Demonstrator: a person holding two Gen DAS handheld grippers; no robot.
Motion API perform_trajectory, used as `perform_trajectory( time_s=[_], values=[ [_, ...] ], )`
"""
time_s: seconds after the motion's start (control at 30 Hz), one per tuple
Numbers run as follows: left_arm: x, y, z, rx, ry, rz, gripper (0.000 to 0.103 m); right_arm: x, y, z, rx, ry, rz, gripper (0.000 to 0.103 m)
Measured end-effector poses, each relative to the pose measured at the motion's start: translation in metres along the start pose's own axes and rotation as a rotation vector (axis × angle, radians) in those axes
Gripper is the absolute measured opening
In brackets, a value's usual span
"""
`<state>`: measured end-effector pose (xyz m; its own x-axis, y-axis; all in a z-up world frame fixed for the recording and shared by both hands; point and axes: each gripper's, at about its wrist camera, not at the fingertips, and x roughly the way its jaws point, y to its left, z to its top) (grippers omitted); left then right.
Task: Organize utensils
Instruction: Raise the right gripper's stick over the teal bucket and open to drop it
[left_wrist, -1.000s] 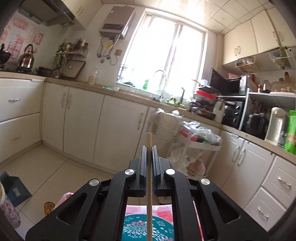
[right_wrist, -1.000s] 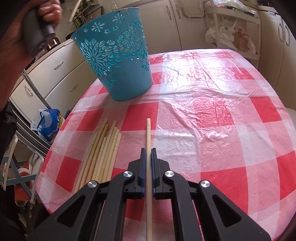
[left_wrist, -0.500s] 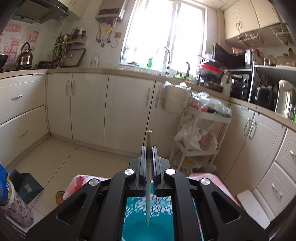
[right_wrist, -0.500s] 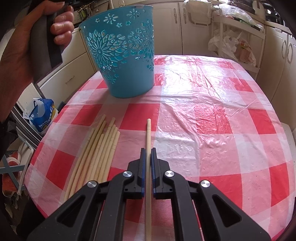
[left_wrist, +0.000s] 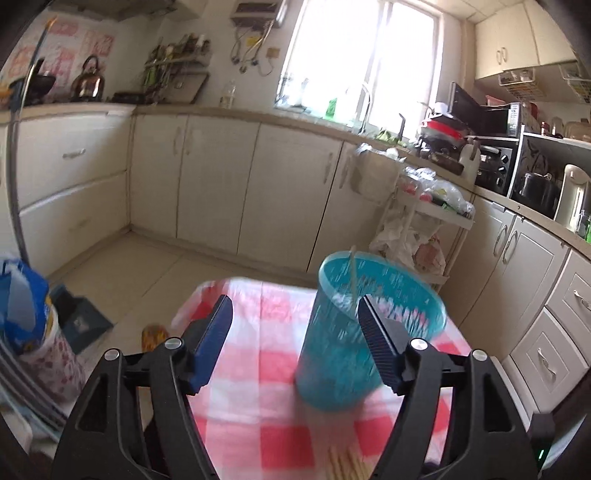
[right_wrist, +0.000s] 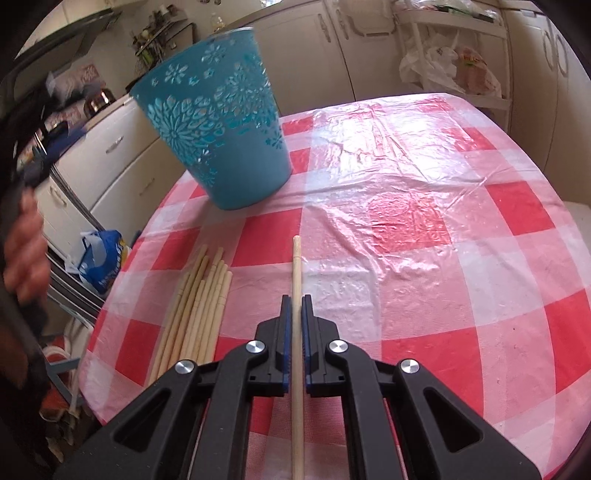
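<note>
A teal cut-out basket stands on the red-and-white checked table. In the left wrist view the basket holds one upright chopstick. My left gripper is open and empty, just left of and above the basket. My right gripper is shut on a single wooden chopstick, held above the table. A bundle of several chopsticks lies on the table left of it and shows at the bottom of the left wrist view.
Kitchen cabinets line the far walls. A white trolley with bags stands beyond the table. A blue bag sits on the floor left of the table. The person's hand is at the left edge.
My left gripper opened and let its chopstick drop into the basket, then pulled back and left. My right gripper still holds its chopstick, little moved.
</note>
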<state>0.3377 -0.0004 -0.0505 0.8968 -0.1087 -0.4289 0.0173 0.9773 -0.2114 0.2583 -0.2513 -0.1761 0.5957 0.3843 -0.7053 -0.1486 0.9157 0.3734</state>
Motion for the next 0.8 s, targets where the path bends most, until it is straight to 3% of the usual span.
perform_trajectory(
  time_s=[0.3,0.43,0.5,0.63,0.8],
  values=[
    [-0.007,0.054,-0.085,-0.115,0.157,0.009,0.068,-0.063,0.02,0.031,0.025,-0.25,0.204,0.006],
    [0.002,0.067,-0.102,-0.156,0.194,-0.001,0.068,-0.089,0.044,0.083,0.028,-0.377,0.28,0.006],
    [-0.001,0.071,-0.101,-0.17,0.169,-0.015,0.07,-0.097,0.06,0.113,0.017,-0.442,0.296,0.006],
    [0.008,0.068,-0.102,-0.177,0.196,-0.024,0.071,-0.086,0.092,0.178,0.012,-0.557,0.249,0.006],
    [0.006,0.061,-0.101,-0.145,0.173,-0.036,0.071,-0.041,0.104,0.233,0.074,-0.592,0.121,0.006]
  ],
)
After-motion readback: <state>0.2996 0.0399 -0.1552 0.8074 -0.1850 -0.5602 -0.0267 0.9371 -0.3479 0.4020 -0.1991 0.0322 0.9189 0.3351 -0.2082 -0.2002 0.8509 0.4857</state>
